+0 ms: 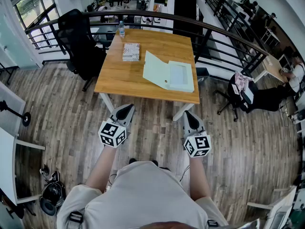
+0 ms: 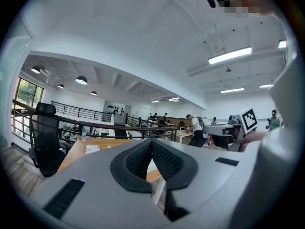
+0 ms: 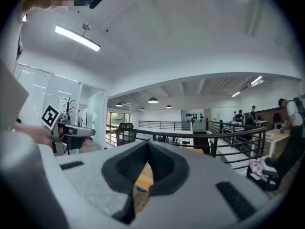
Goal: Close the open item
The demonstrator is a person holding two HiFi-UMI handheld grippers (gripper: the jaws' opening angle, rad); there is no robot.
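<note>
Pale green flat plastic case [image 1: 169,73], lid open, lies toward 4 o'clock on rectangular wooden table [image 1: 119,80]; L gripper [image 1: 125,109] & R gripper [image 1: 190,116] both closed tight, empty, off table's 6 o'clock edge.

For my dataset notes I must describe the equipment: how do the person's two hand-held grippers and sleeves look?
The left gripper and the right gripper each have a light grey plastic body and two black ribbed pads. Each carries a white cube with black square markers. The person wears a pale short-sleeved T-shirt.
</note>
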